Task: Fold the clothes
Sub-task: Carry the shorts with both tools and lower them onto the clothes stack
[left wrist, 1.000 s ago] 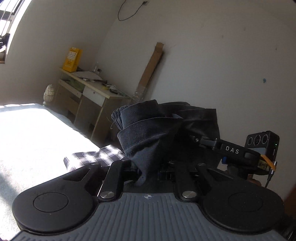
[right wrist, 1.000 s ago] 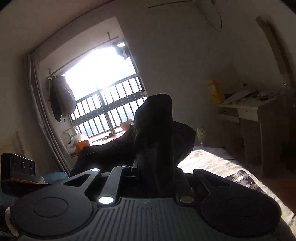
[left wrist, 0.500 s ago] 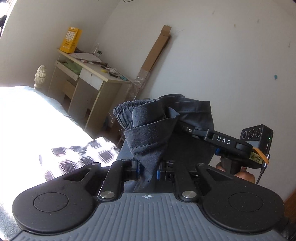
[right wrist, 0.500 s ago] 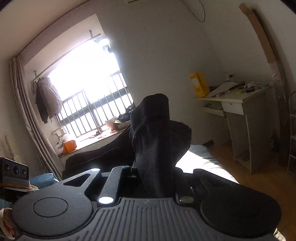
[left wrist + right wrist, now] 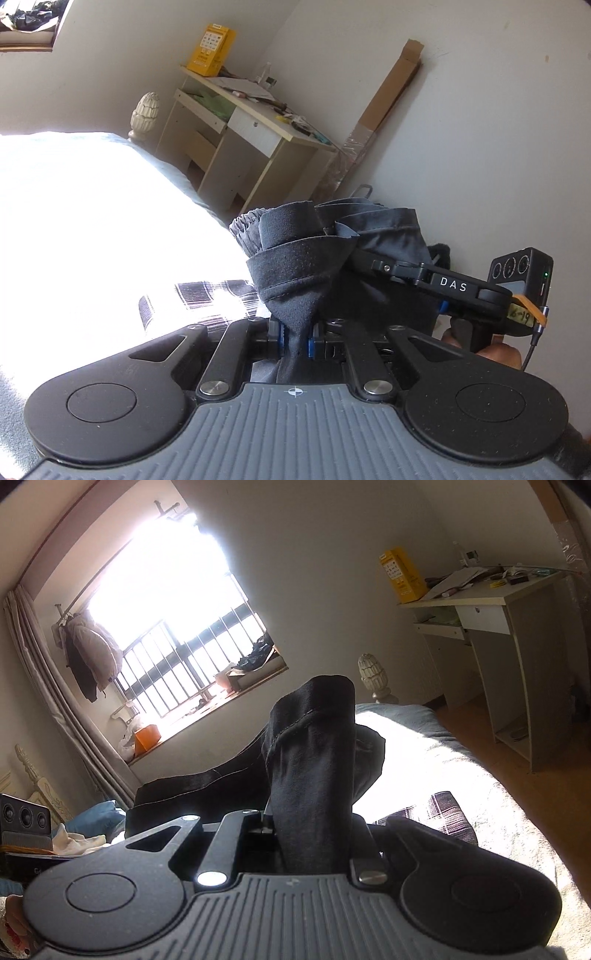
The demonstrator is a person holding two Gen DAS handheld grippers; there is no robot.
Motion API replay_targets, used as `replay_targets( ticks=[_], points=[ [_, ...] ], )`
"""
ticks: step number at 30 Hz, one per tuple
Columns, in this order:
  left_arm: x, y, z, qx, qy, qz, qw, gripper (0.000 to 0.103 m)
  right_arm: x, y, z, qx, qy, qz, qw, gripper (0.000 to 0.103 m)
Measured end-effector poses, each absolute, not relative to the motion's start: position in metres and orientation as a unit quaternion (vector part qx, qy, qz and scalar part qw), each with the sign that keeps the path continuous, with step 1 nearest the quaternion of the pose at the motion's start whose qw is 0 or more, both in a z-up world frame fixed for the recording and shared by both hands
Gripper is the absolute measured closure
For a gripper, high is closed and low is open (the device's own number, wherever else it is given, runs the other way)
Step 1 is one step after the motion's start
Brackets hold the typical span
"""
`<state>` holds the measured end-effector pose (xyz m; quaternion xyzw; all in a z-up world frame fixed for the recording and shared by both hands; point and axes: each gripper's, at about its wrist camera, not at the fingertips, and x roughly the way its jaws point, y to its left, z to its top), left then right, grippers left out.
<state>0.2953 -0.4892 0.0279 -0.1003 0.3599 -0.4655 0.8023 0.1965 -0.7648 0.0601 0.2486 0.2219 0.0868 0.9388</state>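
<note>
A dark grey garment [image 5: 314,254] with a gathered elastic waistband is held up above the bed. My left gripper [image 5: 294,338] is shut on one bunched edge of it. My right gripper [image 5: 310,827] is shut on another part of the same garment [image 5: 314,746], which rises between its fingers and trails off to the left. The right gripper also shows in the left wrist view [image 5: 436,282], beside the cloth. A black and white checked cloth [image 5: 199,297] lies on the bed below; it also shows in the right wrist view [image 5: 448,814].
The bed [image 5: 74,206] is sunlit with a pale cover. A desk [image 5: 255,136] with a yellow box [image 5: 211,47] stands past its foot. A long cardboard box [image 5: 388,92] leans on the wall. A barred window [image 5: 177,627] and hanging coat [image 5: 92,653] are behind.
Both grippers have swung and tilted with the garment still held; the desk and window have shifted in view. The checked cloth now sits further from the left gripper's side.
</note>
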Motion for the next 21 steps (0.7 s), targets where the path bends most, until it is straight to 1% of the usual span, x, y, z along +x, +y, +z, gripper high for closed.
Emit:
replay_targets(
  ticks=[4, 5, 7, 8, 9, 10, 11, 12, 13, 15, 16, 17, 21],
  points=[
    [0.318, -0.490, 0.008, -0.095, 0.376, -0.444, 0.808, 0.095, 0.231, -0.761, 0.033, 0.242, 0.262, 0.087, 0.930, 0.088],
    [0.323, -0.490, 0.002, -0.094, 0.380, -0.439, 0.809, 0.095, 0.238, -0.760, 0.026, 0.244, 0.271, 0.084, 0.927, 0.085],
    [0.334, -0.491, -0.011, -0.097, 0.395, -0.430, 0.806, 0.094, 0.251, -0.761, 0.013, 0.247, 0.289, 0.066, 0.923, 0.076],
    [0.339, -0.490, -0.017, -0.106, 0.404, -0.423, 0.804, 0.090, 0.254, -0.762, 0.008, 0.251, 0.293, 0.050, 0.921, 0.061],
    [0.343, -0.489, -0.022, -0.116, 0.412, -0.417, 0.802, 0.083, 0.257, -0.763, 0.003, 0.254, 0.298, 0.034, 0.920, 0.049],
    [0.347, -0.486, -0.026, -0.127, 0.421, -0.411, 0.799, 0.081, 0.258, -0.765, 0.001, 0.256, 0.298, 0.021, 0.919, 0.046],
    [0.349, -0.484, -0.029, -0.137, 0.428, -0.406, 0.796, 0.075, 0.256, -0.768, 0.002, 0.258, 0.291, 0.012, 0.921, 0.044],
    [0.350, -0.481, -0.030, -0.143, 0.429, -0.404, 0.795, 0.070, 0.254, -0.771, 0.004, 0.260, 0.282, 0.003, 0.923, 0.044],
    [0.350, -0.479, -0.030, -0.147, 0.431, -0.401, 0.795, 0.068, 0.248, -0.776, 0.007, 0.264, 0.265, -0.013, 0.927, 0.042],
    [0.349, -0.473, -0.028, -0.155, 0.432, -0.394, 0.796, 0.054, 0.228, -0.791, 0.017, 0.264, 0.212, -0.065, 0.939, 0.036],
    [0.349, -0.468, -0.027, -0.162, 0.431, -0.385, 0.800, 0.050, 0.213, -0.796, 0.022, 0.257, 0.185, -0.100, 0.943, 0.036],
    [0.350, -0.463, -0.025, -0.170, 0.430, -0.374, 0.804, 0.043, 0.198, -0.802, 0.026, 0.251, 0.160, -0.134, 0.945, 0.035],
    [0.348, -0.435, -0.019, -0.206, 0.420, -0.350, 0.812, 0.038, 0.130, -0.820, 0.024, 0.307, 0.112, -0.193, 0.925, 0.035]
  ],
)
